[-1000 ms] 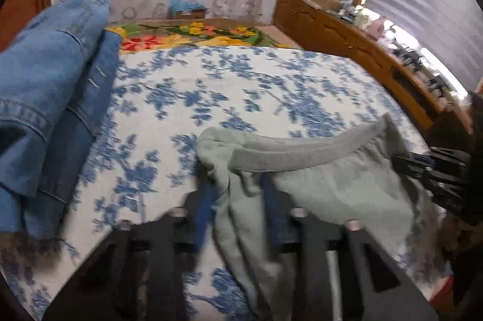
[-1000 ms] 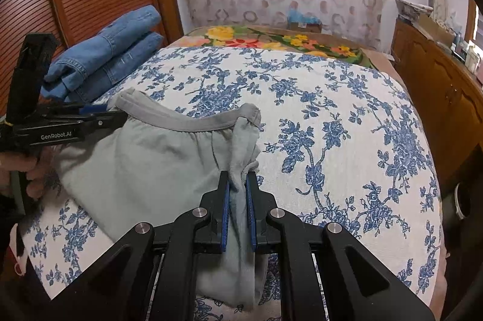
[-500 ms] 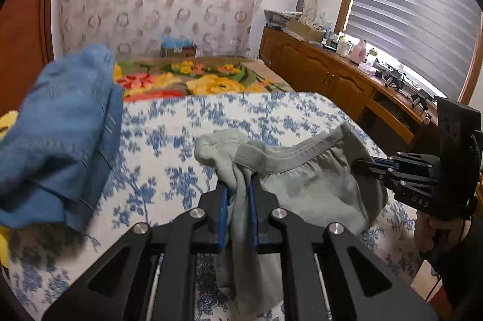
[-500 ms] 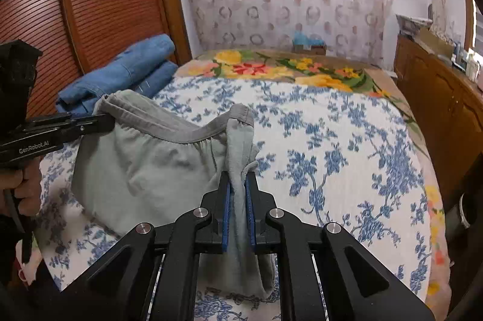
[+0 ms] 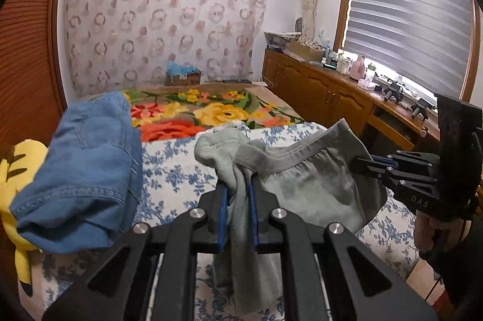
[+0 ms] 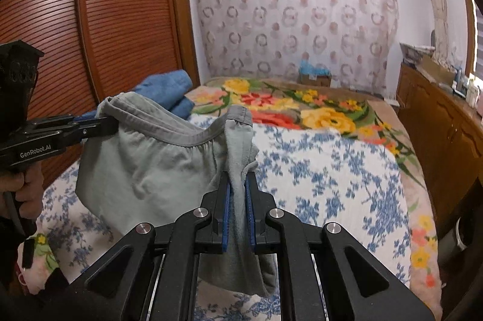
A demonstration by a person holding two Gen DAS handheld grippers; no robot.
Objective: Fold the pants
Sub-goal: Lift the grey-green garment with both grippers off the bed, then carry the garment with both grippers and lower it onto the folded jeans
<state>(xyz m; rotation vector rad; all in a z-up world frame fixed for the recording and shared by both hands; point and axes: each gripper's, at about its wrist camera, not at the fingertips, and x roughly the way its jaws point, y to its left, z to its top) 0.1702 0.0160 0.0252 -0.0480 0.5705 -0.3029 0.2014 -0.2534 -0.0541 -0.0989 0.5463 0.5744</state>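
Pants [image 6: 142, 170], grey, elastic waistband, hung in the air above the near edge of the bed [image 6: 338, 170], stretched between the two grippers by the waistband. Only the waist portion showed; the legs dropped out of frame below.

Left gripper [image 5: 238, 194]: jaws had just been closing, now nearly shut, with a bunched waistband corner pinched between the blue pads and cloth trailing down through them. Right gripper [image 6: 238, 194]: jaws nearly shut on the opposite waistband corner, same pinch.

Likely reason for the hold: gripping both waist corners and raising them lets the fabric hang and straighten under its own weight, so it can be laid flat on the bed for the first fold. The waistband sagged between the grippers, so there was slack; I'd judge the hands need to spread before laying down.

Surroundings:
- folded jeans [image 5: 81, 179] along the left edge of the bed, a yellow plush toy [image 5: 18, 170] just beside them
- flowered blanket [image 6: 302, 106] across the far end of the bed
- cardboard box [image 5: 182, 76] past the far end, by the curtain
- cluttered wooden worktop [image 5: 347, 76] under the window on the right

Middle of the bed looked free. The jeans were the only likely obstruction if the pants get laid out leftward.
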